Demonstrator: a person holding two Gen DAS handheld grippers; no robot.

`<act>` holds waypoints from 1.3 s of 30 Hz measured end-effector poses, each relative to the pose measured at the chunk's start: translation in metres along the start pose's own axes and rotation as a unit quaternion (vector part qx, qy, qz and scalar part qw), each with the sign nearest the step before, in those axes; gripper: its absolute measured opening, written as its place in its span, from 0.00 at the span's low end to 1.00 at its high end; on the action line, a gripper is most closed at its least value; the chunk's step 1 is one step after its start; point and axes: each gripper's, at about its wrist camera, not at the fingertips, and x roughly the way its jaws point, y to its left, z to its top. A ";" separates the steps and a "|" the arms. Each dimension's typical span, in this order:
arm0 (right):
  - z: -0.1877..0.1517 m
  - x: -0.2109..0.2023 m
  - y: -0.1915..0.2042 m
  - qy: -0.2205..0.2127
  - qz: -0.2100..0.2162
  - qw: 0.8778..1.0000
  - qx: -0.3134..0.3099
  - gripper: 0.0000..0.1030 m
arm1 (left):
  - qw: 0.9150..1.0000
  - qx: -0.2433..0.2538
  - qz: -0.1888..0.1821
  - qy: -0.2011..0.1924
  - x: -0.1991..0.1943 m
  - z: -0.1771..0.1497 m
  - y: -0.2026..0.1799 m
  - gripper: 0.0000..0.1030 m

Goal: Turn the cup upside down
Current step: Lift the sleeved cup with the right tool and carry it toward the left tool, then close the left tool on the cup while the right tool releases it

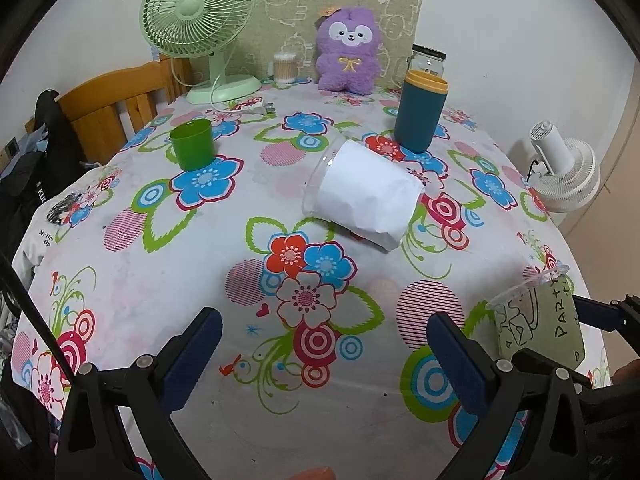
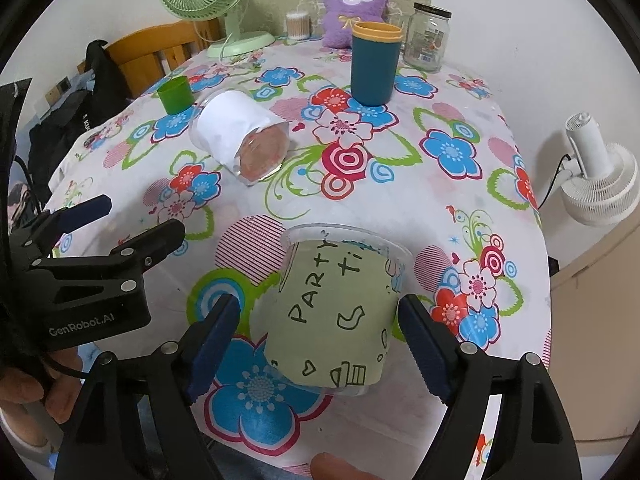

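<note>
With the right hand-held gripper (image 2: 316, 332) spread around the upright party cup (image 2: 336, 312), not yet clenched, and the left hand-held gripper (image 1: 324, 344) released beside it, pinch mid-wall squarely before rotating.

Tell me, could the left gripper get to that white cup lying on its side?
Probably yes. The left gripper is open and holds nothing, and only bare flowered tablecloth lies between it and the white cup. The green cup and blue tumbler stand off to the sides.

White walls (image 1: 500, 8), wooden headboard (image 1: 116, 100), floral-clothed table (image 1: 168, 280).
</note>
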 end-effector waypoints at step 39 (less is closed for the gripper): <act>-0.065 -0.058 -0.147 -0.045 -0.035 0.987 0.147 0.82 | 0.995 0.063 -0.071 0.018 -0.006 0.004 -0.133 1.00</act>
